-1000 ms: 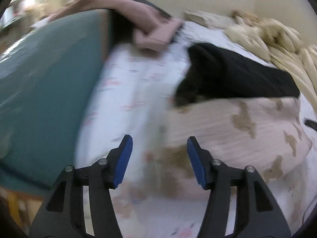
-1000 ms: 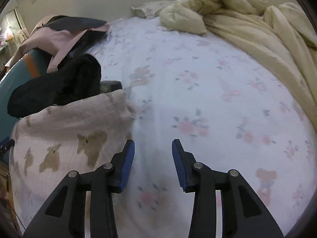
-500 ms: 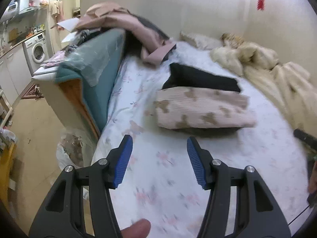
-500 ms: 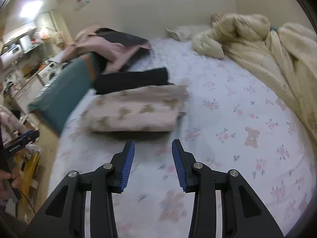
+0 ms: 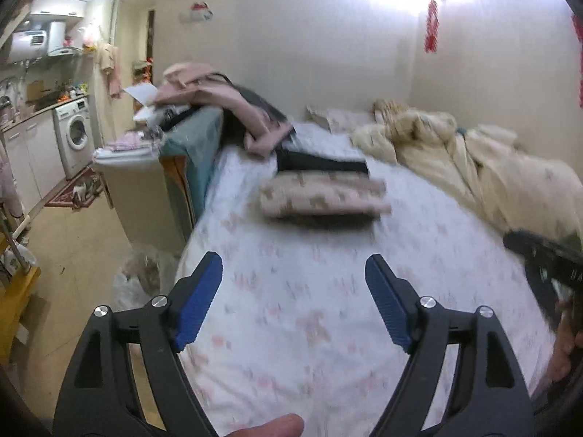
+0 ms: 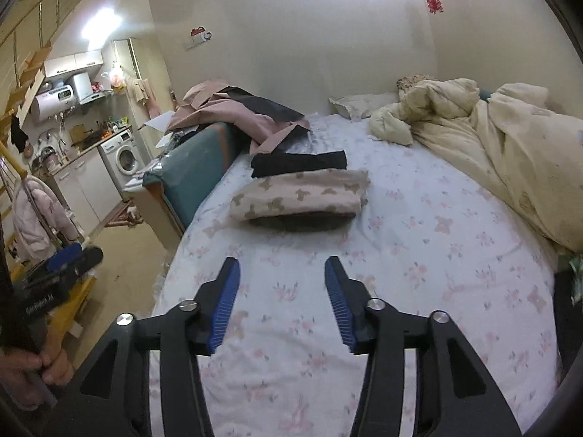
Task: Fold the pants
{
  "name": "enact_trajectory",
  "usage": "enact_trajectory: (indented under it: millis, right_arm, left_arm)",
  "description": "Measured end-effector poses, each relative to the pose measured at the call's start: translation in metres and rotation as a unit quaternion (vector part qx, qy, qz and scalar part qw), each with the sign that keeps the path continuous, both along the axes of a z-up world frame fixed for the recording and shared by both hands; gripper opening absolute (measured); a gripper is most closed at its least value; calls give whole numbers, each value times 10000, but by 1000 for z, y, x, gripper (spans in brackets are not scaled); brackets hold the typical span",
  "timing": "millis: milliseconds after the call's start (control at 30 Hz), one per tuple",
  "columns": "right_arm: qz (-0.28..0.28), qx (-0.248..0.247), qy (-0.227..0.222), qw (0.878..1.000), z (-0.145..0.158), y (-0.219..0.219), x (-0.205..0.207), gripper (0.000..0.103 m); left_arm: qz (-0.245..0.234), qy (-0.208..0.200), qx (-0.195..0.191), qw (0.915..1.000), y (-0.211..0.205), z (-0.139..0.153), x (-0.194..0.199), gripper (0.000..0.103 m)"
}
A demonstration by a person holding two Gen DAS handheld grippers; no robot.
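Note:
The pink pants with brown bear print (image 6: 298, 195) lie folded into a flat rectangle on the floral bed sheet (image 6: 400, 255). They also show, blurred, in the left wrist view (image 5: 322, 196). A folded black garment (image 6: 298, 163) lies just behind them. My left gripper (image 5: 293, 284) is open and empty, held above the near part of the bed. My right gripper (image 6: 280, 280) is open and empty, well short of the pants.
A cream duvet (image 6: 492, 145) is heaped along the right side of the bed. Pink and dark clothes (image 6: 237, 113) are piled on a teal headboard (image 6: 193, 171) at the left. A washing machine (image 6: 122, 154) and kitchen counter stand beyond. The floor (image 5: 83, 255) drops off left of the bed.
Both grippers have pulled up and back from the pants, which were close below them a second ago. The pants now lie folded farther away. Both grippers stayed open.

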State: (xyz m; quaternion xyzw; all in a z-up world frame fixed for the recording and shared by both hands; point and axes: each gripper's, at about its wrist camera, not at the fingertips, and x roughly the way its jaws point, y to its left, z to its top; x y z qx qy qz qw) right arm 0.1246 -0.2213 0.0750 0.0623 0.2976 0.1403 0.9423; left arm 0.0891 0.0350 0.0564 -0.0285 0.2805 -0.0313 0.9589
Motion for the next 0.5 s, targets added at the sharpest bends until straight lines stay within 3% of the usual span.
enact_trajectory:
  millis: [100,167,267,400,500]
  right_arm:
    - [-72,-6,54,10000,-9,4,-16,64]
    - [-111,71,160,9998,-16,5,-22,75]
    - [-236,-18,234,9994,-28,8,-30,82]
    - [-356,-101,234,9990,-33,13,-31,85]
    - [-400,-335,183,9985,-35,19,-31,92]
  left_arm:
    - [-53,187,45,9998,-8,-15,-12,85]
    - [-60,201,51,9998,-14,-22,-17,86]
    - [-26,137,39,9999,-19,-27,-22,103]
    - [138,169,-82,9997,-21,-34,-21,103]
    - [159,100,65,9998,-27,-33,-20,103]
